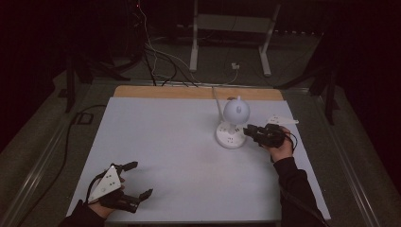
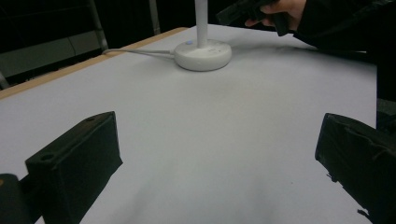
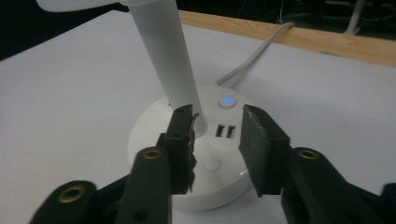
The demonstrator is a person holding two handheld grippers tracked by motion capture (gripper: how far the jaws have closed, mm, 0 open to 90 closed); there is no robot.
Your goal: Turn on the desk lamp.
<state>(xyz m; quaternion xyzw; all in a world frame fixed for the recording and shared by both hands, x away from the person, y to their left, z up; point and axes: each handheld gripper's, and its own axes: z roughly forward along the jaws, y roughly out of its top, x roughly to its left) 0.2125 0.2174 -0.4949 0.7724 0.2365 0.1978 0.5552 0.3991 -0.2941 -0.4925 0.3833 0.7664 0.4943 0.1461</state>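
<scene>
A white desk lamp [image 1: 236, 112] stands on its round base [image 1: 230, 137] at the right middle of the white table [image 1: 165, 142]. My right gripper [image 1: 247, 130] is at the base's right side. In the right gripper view its jaws [image 3: 218, 113] stand a little apart, open, just above the base [image 3: 154, 126], beside the lamp's stem [image 3: 166, 51]. A blue-lit button [image 3: 226, 101] and two USB ports [image 3: 225, 131] show between them. My left gripper [image 1: 142, 178] rests wide open near the front left corner, with nothing between its jaws [image 2: 217, 123].
The lamp's white cord [image 3: 254, 58] runs from the base over the table's wooden far edge [image 1: 189, 92]. Beyond it on the dark floor are loose cables [image 1: 156, 61] and a white desk frame [image 1: 231, 28]. Bare table surface lies between the two grippers.
</scene>
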